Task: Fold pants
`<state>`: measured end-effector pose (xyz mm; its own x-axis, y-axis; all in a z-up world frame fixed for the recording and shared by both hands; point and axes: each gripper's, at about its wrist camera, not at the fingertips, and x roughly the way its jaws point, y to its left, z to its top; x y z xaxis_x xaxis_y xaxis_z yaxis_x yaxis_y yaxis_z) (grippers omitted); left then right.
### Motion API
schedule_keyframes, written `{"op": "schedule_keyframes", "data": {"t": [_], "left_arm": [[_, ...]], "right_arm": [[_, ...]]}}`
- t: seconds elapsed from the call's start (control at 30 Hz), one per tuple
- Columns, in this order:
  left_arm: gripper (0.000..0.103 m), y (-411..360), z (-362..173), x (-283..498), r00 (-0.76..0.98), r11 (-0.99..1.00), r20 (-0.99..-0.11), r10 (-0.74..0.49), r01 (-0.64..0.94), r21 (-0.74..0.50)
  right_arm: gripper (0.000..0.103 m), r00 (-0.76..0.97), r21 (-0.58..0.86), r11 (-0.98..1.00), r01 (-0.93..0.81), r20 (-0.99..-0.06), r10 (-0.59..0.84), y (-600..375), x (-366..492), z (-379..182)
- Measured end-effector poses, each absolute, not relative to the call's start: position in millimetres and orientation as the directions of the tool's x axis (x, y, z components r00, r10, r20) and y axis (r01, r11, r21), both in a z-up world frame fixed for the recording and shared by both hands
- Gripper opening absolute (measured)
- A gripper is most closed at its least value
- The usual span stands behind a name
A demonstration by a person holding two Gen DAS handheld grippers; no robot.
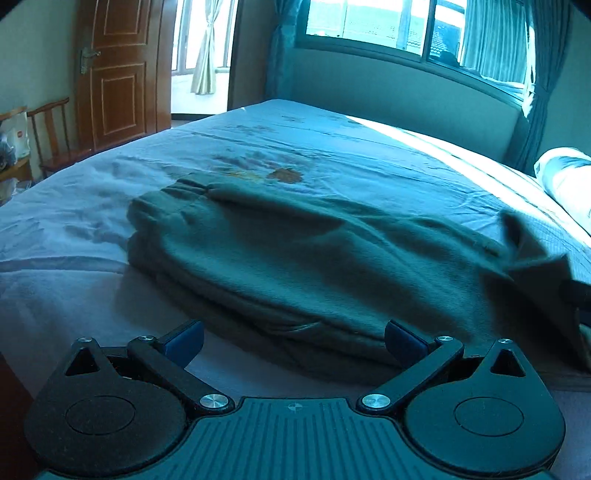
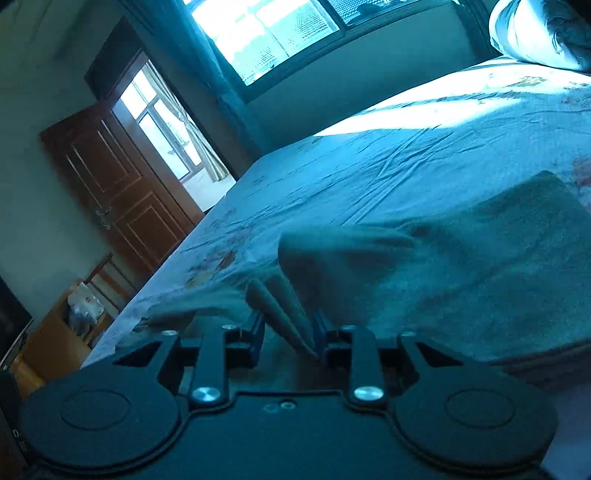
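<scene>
Nearest the lens in the left wrist view, the left gripper (image 1: 294, 341) hung with its jaws spread wide and nothing between them, its blue pads (image 1: 186, 341) hovering at the near edge of the pants (image 1: 295, 251). The pants, dark green and soft-looking, lay in a folded heap across the pale blue bed sheet (image 1: 332, 147), the waistband end bunched toward the left and the far end trailing off to the right, where a flap of the cloth was lifted off the bed. In the right wrist view, the right gripper (image 2: 289, 334) had its jaws narrowed around a lifted fold of the same fabric; the fold touched the right pad, but whether both pads pressed on it could not be told. The rest of the garment spread to the right over the bed. At the left of the room stood a wooden chair (image 1: 55, 136), then a brown panelled door (image 1: 122, 74) open beside a bright doorway, then a wide window (image 1: 406, 26) with teal curtains (image 1: 495, 37), and at the far right a pillow (image 1: 565, 177) on the bed.
</scene>
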<state>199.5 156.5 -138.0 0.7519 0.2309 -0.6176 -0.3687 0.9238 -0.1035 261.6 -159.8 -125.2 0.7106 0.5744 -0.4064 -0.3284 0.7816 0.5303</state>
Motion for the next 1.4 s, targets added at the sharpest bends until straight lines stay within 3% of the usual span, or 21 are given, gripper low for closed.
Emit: {"op": "schedule_keyframes", "data": {"t": [0.1, 0.37, 0.43, 0.5, 0.57, 0.6, 0.63, 0.8, 1.03, 1.27, 1.4], "left_arm": [[0.103, 166.1, -145.7, 197.9, 0.754, 0.916, -0.619, 0.222, -0.379, -0.133], [0.103, 99.9, -142.6, 234.4, 0.825, 0.944, -0.564, -0.031, -0.161, -0.287], [0.103, 77.8, -141.0, 246.0, 0.812, 0.961, -0.584, -0.006, -0.157, -0.228], [0.103, 59.4, -147.0, 258.3, 0.785, 0.984, -0.617, 0.051, -0.145, -0.105], [0.103, 48.6, -162.6, 262.5, 0.769, 0.99, -0.636, 0.06, -0.128, -0.061], [0.103, 48.5, -164.4, 260.8, 0.773, 0.989, -0.632, 0.053, -0.127, -0.073], [0.103, 50.1, -161.8, 259.7, 0.775, 0.988, -0.63, 0.045, -0.127, -0.087], [0.103, 92.3, -135.6, 213.3, 0.808, 0.974, -0.587, 0.056, -0.173, -0.146], [0.103, 195.5, -147.6, 183.3, 0.771, 0.91, -0.602, 0.205, -0.377, -0.173], [0.103, 277.6, -174.3, 222.1, 0.771, 0.848, -0.618, 0.154, -0.424, -0.317], [0.103, 309.3, -185.6, 252.2, 0.785, 0.827, -0.602, 0.144, -0.43, -0.363]], "right_arm": [[0.019, 0.745, 0.572, 0.777, -0.265, -0.39, 0.541, -175.4, 250.6, -130.0], [0.022, 0.846, 0.54, 0.831, -0.137, -0.373, 0.381, -260.5, 235.8, -111.4], [0.024, 0.866, 0.537, 0.837, -0.109, -0.363, 0.345, -280.3, 231.9, -111.3], [0.025, 0.849, 0.557, 0.828, -0.063, -0.407, 0.338, -293.3, 238.3, -125.5], [0.021, 0.766, 0.498, 0.867, 0.02, -0.565, 0.307, -292.3, 258.5, -153.1], [0.019, 0.739, 0.491, 0.871, 0.015, -0.592, 0.321, -294.0, 261.7, -162.1], [0.019, 0.759, 0.512, 0.859, 0.002, -0.56, 0.332, -296.0, 257.5, -161.7], [0.04, 0.812, 0.518, 0.854, -0.052, -0.476, 0.338, -294.5, 243.7, -142.5], [0.04, 0.798, 0.509, 0.854, -0.104, -0.469, 0.377, -273.5, 245.2, -139.0], [0.04, 0.806, 0.422, 0.9, -0.108, -0.493, 0.328, -238.9, 244.2, -126.0], [0.041, 0.785, 0.38, 0.905, -0.191, -0.494, 0.373, -200.1, 246.2, -119.5]]}}
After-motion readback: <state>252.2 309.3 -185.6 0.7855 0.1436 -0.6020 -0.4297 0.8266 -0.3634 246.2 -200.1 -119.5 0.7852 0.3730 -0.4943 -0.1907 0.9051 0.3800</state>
